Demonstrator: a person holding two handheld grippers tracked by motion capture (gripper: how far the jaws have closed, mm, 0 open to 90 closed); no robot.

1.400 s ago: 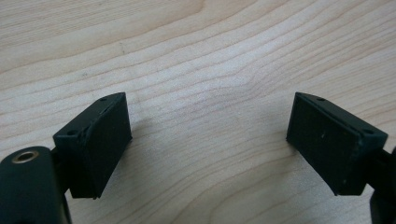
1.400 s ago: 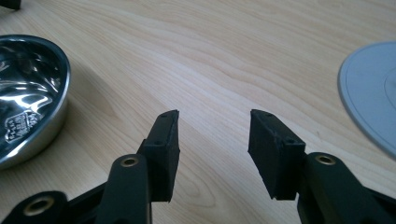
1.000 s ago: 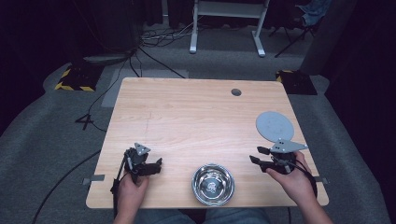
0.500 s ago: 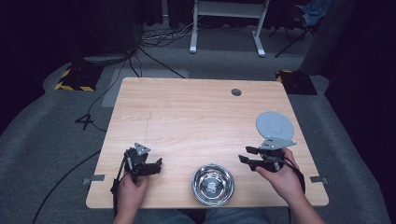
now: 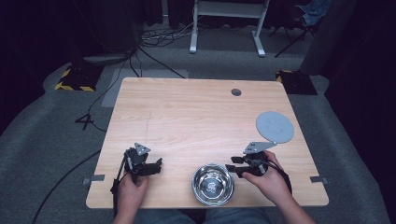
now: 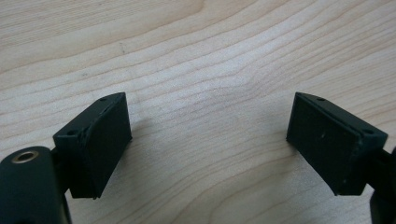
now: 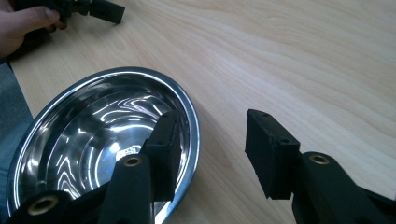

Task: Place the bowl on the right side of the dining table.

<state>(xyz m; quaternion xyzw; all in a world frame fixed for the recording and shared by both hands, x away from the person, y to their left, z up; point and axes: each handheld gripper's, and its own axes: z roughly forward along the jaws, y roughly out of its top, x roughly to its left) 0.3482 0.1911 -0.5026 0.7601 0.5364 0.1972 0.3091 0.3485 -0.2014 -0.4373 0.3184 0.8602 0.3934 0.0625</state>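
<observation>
A shiny steel bowl (image 5: 213, 184) sits at the table's front edge, between my two hands. My right gripper (image 5: 230, 169) points left at the bowl's right rim and is open. In the right gripper view (image 7: 212, 135) one jaw hangs over the inside of the bowl (image 7: 93, 135) and the other stands outside the rim, which they straddle without closing on it. My left gripper (image 5: 158, 166) rests at the front left, pointing right, open. In the left gripper view (image 6: 208, 126) there is bare wood between the jaws.
A flat grey round disc (image 5: 275, 126) lies near the right edge of the wooden table (image 5: 187, 116). A small dark hole (image 5: 236, 92) sits near the far edge. Dark floor, cables and a desk frame lie beyond.
My right gripper has moved left from in front of the grey disc to the bowl's right rim. The left gripper has stayed in place.
</observation>
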